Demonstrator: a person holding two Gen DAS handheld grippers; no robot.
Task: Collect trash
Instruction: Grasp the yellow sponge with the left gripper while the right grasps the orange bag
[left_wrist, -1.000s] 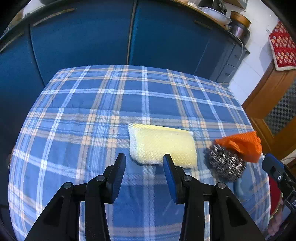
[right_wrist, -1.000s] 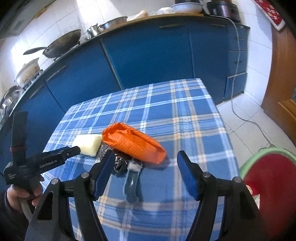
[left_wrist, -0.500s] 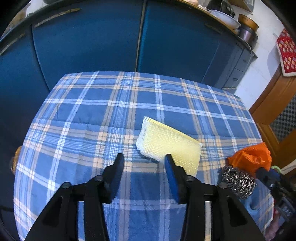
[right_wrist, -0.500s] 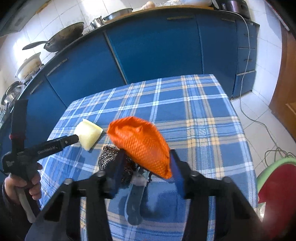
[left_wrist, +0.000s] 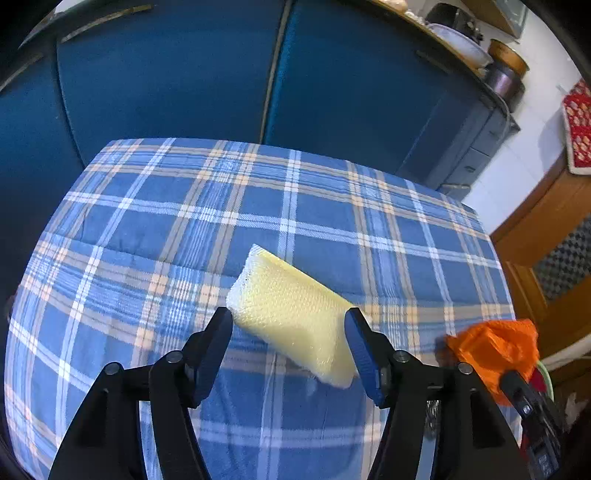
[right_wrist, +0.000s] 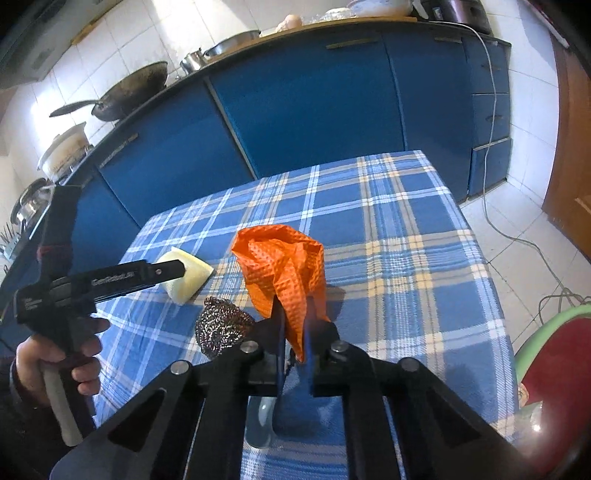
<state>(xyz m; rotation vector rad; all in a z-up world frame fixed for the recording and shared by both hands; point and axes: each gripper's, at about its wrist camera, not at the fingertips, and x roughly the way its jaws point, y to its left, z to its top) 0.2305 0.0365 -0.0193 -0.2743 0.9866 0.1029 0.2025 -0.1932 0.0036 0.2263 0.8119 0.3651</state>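
Observation:
On the blue plaid tablecloth (left_wrist: 177, 229) lies a pale yellow sponge (left_wrist: 295, 314). My left gripper (left_wrist: 288, 332) hangs over it with its jaws opening. The sponge sits between the blue pads (left_wrist: 218, 332) and is not squeezed. From the right wrist view the same sponge (right_wrist: 192, 273) shows beside the left gripper (right_wrist: 173, 271). My right gripper (right_wrist: 295, 332) is shut on a crumpled orange cloth (right_wrist: 288, 266), which stands bunched up above the jaws. In the left wrist view the orange cloth (left_wrist: 495, 347) is at the far right. A steel wool scourer (right_wrist: 221, 328) rests on the table just left of the right gripper.
A grey-blue handled tool (right_wrist: 260, 424) lies on the cloth under the right gripper. A red bin with a green rim (right_wrist: 546, 387) stands on the floor beyond the table's right edge. Blue kitchen cabinets (right_wrist: 314, 103) run behind the table. A hand (right_wrist: 74, 358) holds the left gripper's handle.
The right jaws closed on the orange cloth and bunched it upright. The left gripper moved forward and its jaws widened around the sponge, which now lies at an angle.

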